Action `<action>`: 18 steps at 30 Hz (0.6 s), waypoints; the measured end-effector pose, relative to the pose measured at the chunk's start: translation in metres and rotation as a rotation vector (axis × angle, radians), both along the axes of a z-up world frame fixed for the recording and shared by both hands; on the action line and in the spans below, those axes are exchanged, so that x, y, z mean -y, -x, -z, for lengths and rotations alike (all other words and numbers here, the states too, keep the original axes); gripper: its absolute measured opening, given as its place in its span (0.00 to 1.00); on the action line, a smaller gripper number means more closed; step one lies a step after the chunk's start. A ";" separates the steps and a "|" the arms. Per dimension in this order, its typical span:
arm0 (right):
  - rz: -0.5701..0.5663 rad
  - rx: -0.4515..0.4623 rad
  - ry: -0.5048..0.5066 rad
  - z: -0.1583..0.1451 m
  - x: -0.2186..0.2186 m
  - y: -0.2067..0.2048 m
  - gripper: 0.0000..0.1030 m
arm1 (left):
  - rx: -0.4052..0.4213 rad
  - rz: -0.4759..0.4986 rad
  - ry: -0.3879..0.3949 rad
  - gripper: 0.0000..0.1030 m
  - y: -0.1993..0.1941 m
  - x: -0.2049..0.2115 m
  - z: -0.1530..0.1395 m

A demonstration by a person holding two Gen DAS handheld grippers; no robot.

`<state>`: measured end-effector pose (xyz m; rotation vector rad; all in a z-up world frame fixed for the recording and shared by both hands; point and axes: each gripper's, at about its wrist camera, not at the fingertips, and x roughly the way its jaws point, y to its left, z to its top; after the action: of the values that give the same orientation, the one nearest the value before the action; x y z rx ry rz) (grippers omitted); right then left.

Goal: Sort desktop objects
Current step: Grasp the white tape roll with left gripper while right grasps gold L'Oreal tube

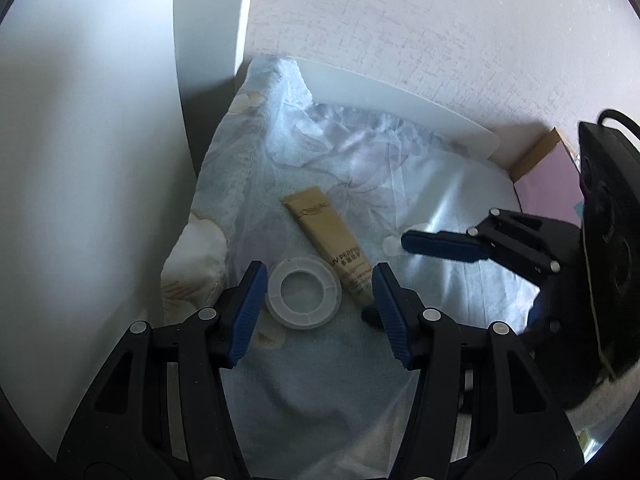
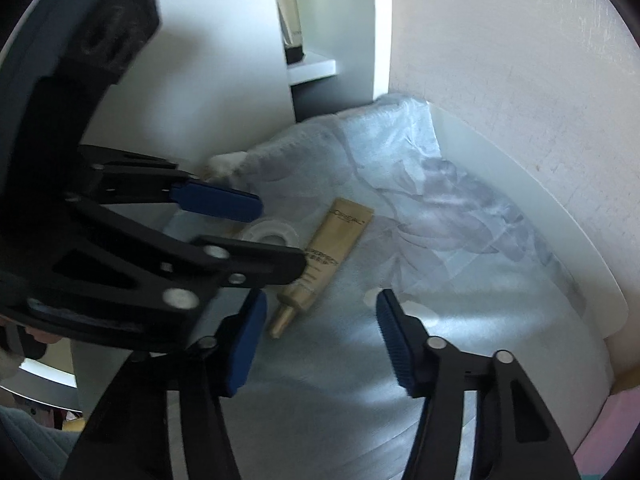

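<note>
A gold cosmetic tube (image 1: pixel 332 240) lies on a pale blue cloth (image 1: pixel 320 380), its cap end toward me. A clear plastic tape ring (image 1: pixel 303 292) lies flat just left of it. My left gripper (image 1: pixel 318 312) is open and empty, low over the ring and the tube's cap end. In the right wrist view the tube (image 2: pixel 328 256) lies ahead and left of my right gripper (image 2: pixel 322 338), which is open and empty. The ring (image 2: pixel 272 234) is partly hidden there behind the left gripper (image 2: pixel 256 232). The right gripper's blue finger (image 1: pixel 440 244) shows at the right of the left wrist view.
A white cabinet side (image 1: pixel 88 160) stands at the left. A textured white wall (image 1: pixel 440 40) is behind. A white board (image 1: pixel 400 108) leans against it. A pink box (image 1: pixel 548 188) sits at the right. A shelf (image 2: pixel 312 68) holds a dark-capped tube (image 2: pixel 292 20).
</note>
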<state>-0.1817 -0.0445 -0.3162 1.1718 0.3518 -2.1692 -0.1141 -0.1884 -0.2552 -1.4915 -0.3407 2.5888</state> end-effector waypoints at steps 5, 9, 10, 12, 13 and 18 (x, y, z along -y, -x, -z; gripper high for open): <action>0.036 0.003 -0.008 0.000 -0.012 0.014 0.47 | -0.003 0.012 -0.008 0.50 0.002 0.000 0.001; 0.027 0.010 -0.005 -0.002 -0.017 0.022 0.47 | -0.005 0.020 0.014 0.50 0.002 -0.003 0.002; 0.014 0.006 -0.004 -0.003 -0.016 0.023 0.47 | -0.005 0.027 0.027 0.50 0.002 -0.004 0.002; -0.019 0.000 -0.002 -0.004 -0.012 0.025 0.47 | -0.001 0.038 0.044 0.50 0.002 -0.006 0.001; -0.033 -0.006 -0.011 -0.004 -0.010 0.025 0.46 | 0.000 0.045 0.057 0.50 0.001 -0.007 0.001; -0.108 -0.010 -0.006 -0.005 -0.003 0.028 0.33 | 0.012 0.104 0.169 0.50 -0.002 -0.018 0.003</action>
<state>-0.2100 -0.0415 -0.3112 1.1197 0.4166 -2.0831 -0.1121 -0.1707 -0.2587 -1.5334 -0.0438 2.5822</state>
